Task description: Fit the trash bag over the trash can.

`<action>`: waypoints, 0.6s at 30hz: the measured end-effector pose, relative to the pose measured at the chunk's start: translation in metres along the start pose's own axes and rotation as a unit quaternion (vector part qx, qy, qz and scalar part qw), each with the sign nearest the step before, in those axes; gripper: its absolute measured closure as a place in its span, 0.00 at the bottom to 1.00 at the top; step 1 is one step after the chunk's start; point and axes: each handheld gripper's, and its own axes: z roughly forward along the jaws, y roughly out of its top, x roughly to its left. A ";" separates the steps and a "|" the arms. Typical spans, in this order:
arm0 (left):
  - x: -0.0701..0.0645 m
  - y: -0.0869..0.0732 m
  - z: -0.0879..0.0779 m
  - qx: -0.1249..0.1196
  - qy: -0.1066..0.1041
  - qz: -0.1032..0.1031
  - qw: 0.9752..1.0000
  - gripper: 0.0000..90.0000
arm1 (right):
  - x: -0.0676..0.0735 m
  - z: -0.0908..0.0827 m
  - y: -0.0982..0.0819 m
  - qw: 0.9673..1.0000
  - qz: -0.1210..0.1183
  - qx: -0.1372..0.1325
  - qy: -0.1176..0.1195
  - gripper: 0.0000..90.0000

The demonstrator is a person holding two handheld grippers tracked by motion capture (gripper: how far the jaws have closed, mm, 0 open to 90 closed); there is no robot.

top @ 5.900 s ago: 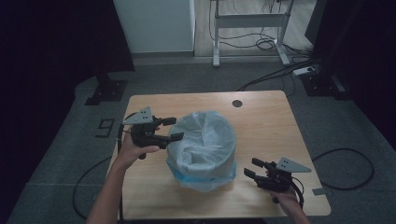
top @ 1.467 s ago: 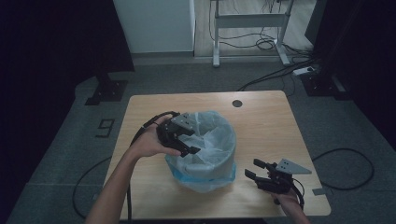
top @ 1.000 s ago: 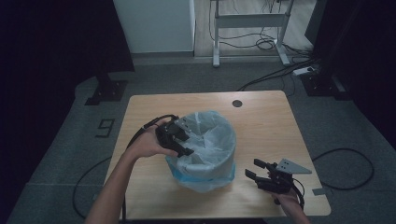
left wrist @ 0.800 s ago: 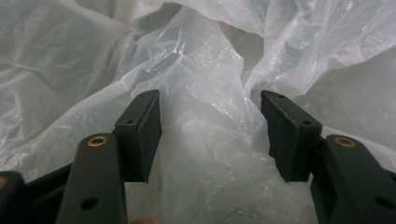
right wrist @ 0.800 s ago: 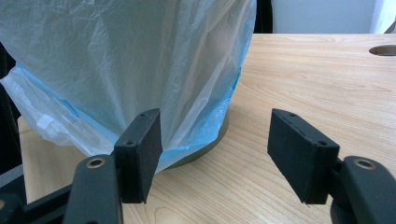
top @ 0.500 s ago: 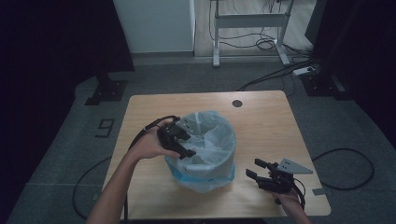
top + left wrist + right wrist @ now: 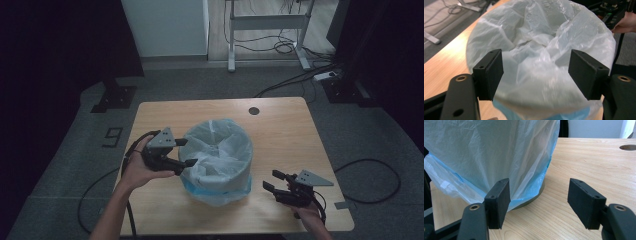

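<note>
Item: left gripper point(image 7: 186, 152), held level at the left flank of the bin, jaws spread and having just been opening; the left gripper view shows liner film behind the gap, none pinched, pads clear of it. Right gripper point(image 7: 269, 180), low over the table's near right corner, jaws wide with nothing between them, a little apart from the bin.

Item: plastic liner bag point(image 7: 217, 150), thin, translucent, pale white with a blue lower edge. Draped over a round bin point(image 7: 534, 197) at mid-table; the top sags into the mouth in loose folds, the skirt hangs down the outside, and only a strip of the bin's grey base shows in the right gripper view. Judged very light, limp, slick and easily torn; it will stretch and slide rather than lift as one piece. Best hold: a bunched fold at the rim point(image 7: 544, 42), or the hanging blue hem point(image 7: 456, 187), pinched square between the pads, not a single taut layer.

Item: wooden table point(image 7: 280, 130), light grain, cable hole point(image 7: 254, 110) at the far edge.
</note>
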 end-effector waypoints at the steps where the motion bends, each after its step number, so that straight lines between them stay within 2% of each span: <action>1: 0.000 0.000 0.000 0.000 0.000 0.000 1.000 0.31 | 0.000 0.000 0.000 1.000 0.000 0.000 0.000 0.38; 2: -0.001 -0.010 -0.006 -0.015 0.007 -0.010 1.000 0.31 | 0.000 0.000 0.000 1.000 -0.001 0.000 -0.001 0.37; 3: -0.001 -0.010 -0.006 -0.015 0.007 -0.010 1.000 0.31 | 0.000 -0.001 0.000 1.000 -0.002 -0.001 -0.001 0.37; 4: -0.003 -0.020 -0.012 -0.033 0.023 -0.020 0.999 0.31 | 0.000 -0.001 0.000 1.000 -0.003 -0.001 -0.001 0.37; 5: -0.004 -0.026 -0.014 -0.041 0.031 -0.024 0.998 0.32 | 0.000 -0.001 0.000 1.000 -0.003 0.001 -0.003 0.37; 6: -0.004 -0.026 -0.014 -0.041 0.031 -0.024 0.998 0.32 | 0.000 -0.001 0.000 1.000 -0.005 0.003 -0.006 0.37; 7: -0.005 -0.032 -0.016 -0.050 0.036 -0.030 0.998 0.32 | -0.001 -0.001 0.000 1.000 -0.005 0.004 -0.008 0.37; 8: -0.006 -0.045 -0.020 -0.069 0.043 -0.046 0.996 0.32 | -0.002 -0.001 0.000 1.000 -0.004 0.004 -0.009 0.37; 9: -0.006 -0.045 -0.020 -0.069 0.043 -0.046 0.996 0.32 | -0.002 -0.001 -0.001 1.000 -0.003 0.004 -0.009 0.37; 10: -0.007 -0.057 -0.022 -0.073 0.057 -0.052 0.994 0.32 | -0.003 -0.001 -0.001 1.000 -0.003 0.005 -0.010 0.37; 11: -0.007 -0.057 -0.022 -0.073 0.057 -0.052 0.994 0.32 | -0.003 -0.001 -0.001 1.000 -0.003 0.005 -0.010 0.37; 12: -0.009 -0.068 -0.023 -0.072 0.065 -0.058 0.994 0.32 | -0.004 -0.002 -0.001 1.000 -0.003 0.005 -0.012 0.37; 13: -0.009 -0.068 -0.023 -0.072 0.065 -0.058 0.994 0.32 | -0.004 -0.002 -0.001 1.000 -0.003 0.005 -0.012 0.37; 14: -0.010 -0.080 -0.023 -0.069 0.077 -0.064 0.993 0.33 | -0.005 -0.002 -0.001 1.000 -0.004 0.005 -0.014 0.37; 15: -0.010 -0.080 -0.023 -0.069 0.077 -0.064 0.993 0.33 | -0.005 -0.002 -0.001 1.000 -0.004 0.005 -0.014 0.37; 16: -0.010 -0.091 -0.024 -0.066 0.083 -0.071 0.992 0.33 | -0.006 -0.003 -0.002 1.000 -0.003 0.007 -0.017 0.37; 17: -0.010 -0.091 -0.024 -0.066 0.083 -0.071 0.992 0.33 | -0.006 -0.003 -0.002 1.000 -0.003 0.007 -0.017 0.37; 18: -0.010 -0.100 -0.025 -0.065 0.086 -0.079 0.991 0.33 | -0.007 -0.003 -0.003 1.000 -0.002 0.008 -0.020 0.37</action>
